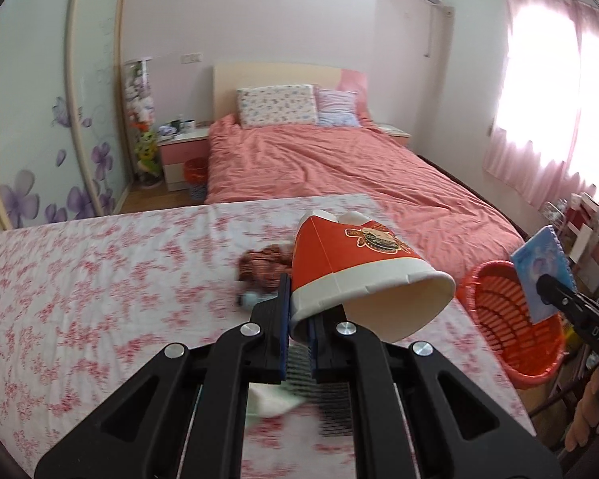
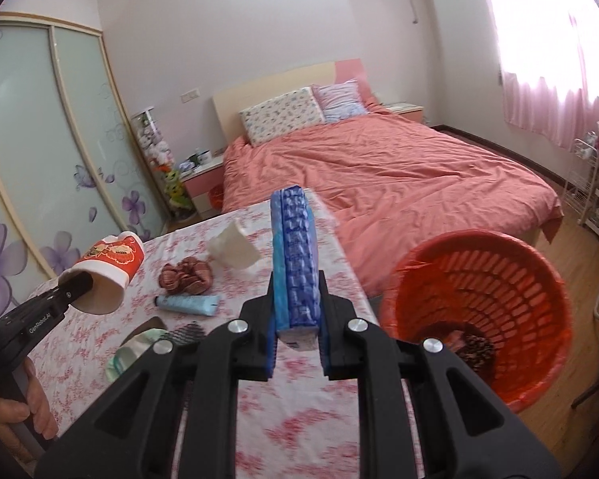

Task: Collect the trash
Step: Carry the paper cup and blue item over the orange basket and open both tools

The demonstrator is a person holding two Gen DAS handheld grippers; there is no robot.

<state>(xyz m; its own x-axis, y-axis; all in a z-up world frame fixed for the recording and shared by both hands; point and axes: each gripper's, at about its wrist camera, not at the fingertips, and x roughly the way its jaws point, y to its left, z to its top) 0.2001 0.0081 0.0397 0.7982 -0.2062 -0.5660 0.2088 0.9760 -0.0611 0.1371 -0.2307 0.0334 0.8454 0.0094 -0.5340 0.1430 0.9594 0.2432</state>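
Left gripper point(image 1: 299, 311) clamped on cup point(image 1: 355, 271) rim, cup tipped sideways above table point(image 1: 100, 279), right gripper point(image 2: 297, 311) clamped on blue pack point(image 2: 295, 255), raised at table edge beside orange basket point(image 2: 479, 271)

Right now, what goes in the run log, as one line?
left gripper: holds paper cup | right gripper: holds blue tissue pack | orange basket: beside table, awaiting both

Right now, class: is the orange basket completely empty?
No: the right wrist view shows dark patterned trash lying at the bottom of the orange basket.
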